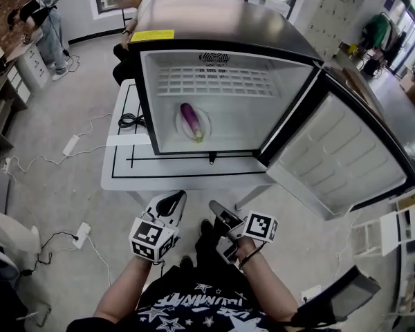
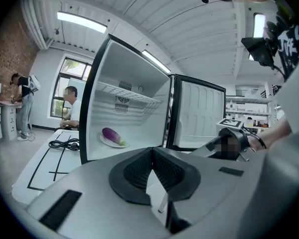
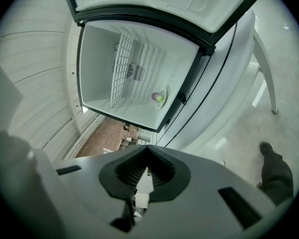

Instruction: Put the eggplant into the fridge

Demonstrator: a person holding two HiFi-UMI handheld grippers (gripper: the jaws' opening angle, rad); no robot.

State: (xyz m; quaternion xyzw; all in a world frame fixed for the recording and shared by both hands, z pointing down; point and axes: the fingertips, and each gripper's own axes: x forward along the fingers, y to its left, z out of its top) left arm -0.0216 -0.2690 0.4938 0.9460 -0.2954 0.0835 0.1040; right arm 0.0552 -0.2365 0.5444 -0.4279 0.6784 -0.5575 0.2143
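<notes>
The purple eggplant [image 1: 189, 119] lies on a white plate [image 1: 205, 125] on the floor of the open fridge [image 1: 221, 47], below its wire shelf [image 1: 225, 80]. The left gripper view has the eggplant [image 2: 111, 134] ahead in the fridge; in the right gripper view the eggplant [image 3: 157, 97] is small and far off. The fridge door [image 1: 339, 159] is swung wide to the right. My left gripper [image 1: 171, 203] and right gripper [image 1: 218, 211] are held low near my body, in front of the table, well short of the fridge. Both are shut and hold nothing.
The fridge stands on a white table [image 1: 187, 176] with black lines. A black cable [image 1: 131, 120] lies on the table left of the fridge. Power strips and cords [image 1: 72, 144] trail over the floor at left. Two people [image 1: 128, 16] are at the back.
</notes>
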